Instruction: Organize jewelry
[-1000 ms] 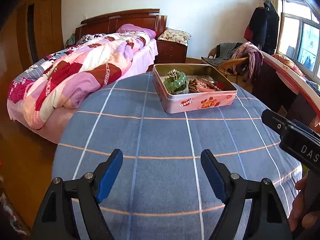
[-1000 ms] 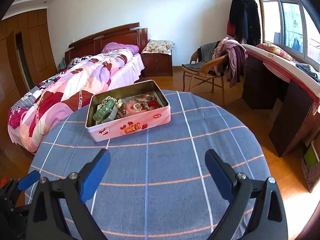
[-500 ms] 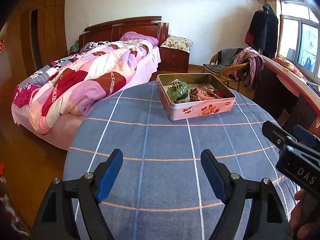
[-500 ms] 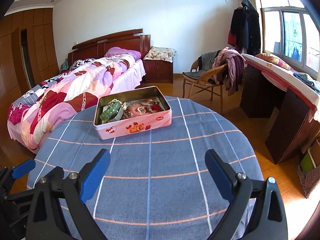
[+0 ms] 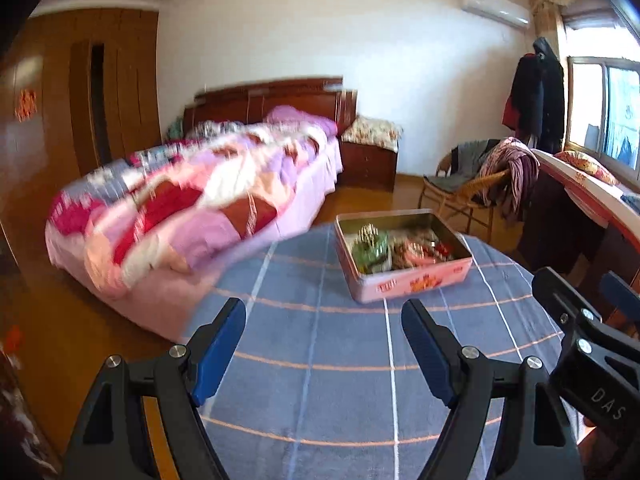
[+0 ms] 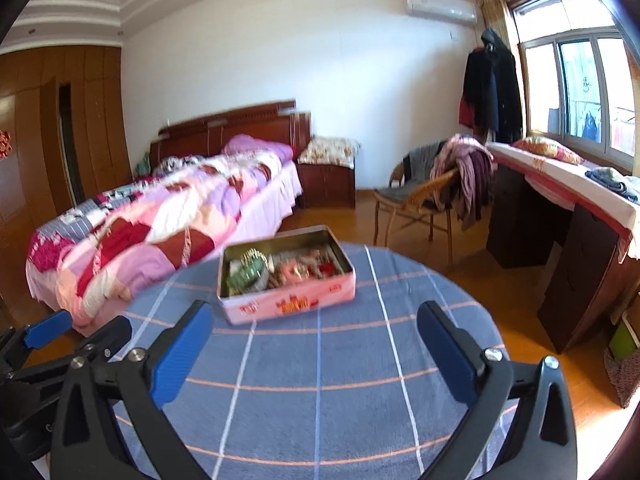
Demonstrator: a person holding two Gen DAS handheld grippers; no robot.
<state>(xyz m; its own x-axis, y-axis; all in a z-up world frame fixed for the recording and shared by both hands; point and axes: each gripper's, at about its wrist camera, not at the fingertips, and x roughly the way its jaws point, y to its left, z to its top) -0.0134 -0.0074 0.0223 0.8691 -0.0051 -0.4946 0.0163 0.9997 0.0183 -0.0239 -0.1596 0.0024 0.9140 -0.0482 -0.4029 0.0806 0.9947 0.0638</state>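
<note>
Two hand-held tools hover side by side above the near edge of a round worktop (image 6: 320,380) covered in a blue checked cloth, both tilted slightly downward toward the room. The left tool (image 5: 324,344) has its blue-padded jaws spread apart with nothing between them. The right tool (image 6: 316,344) is also released; its jaws have just been opening wider, and only bare cloth shows between them.

An open pink tin (image 6: 286,304) sits toward the far edge of the worktop, well apart from both tools. Inside lies a jumble of jewelry (image 6: 280,270): something green, beads, pink and red pieces, too blurred to name individually.

The left view shows the right tool at its right edge, with a sliver of a person's hand (image 5: 592,424) behind it. The right view shows the left tool at its lower left, and more of the window (image 6: 580,88) and desk (image 6: 560,216). A bed (image 6: 160,216) stands beyond the worktop.
</note>
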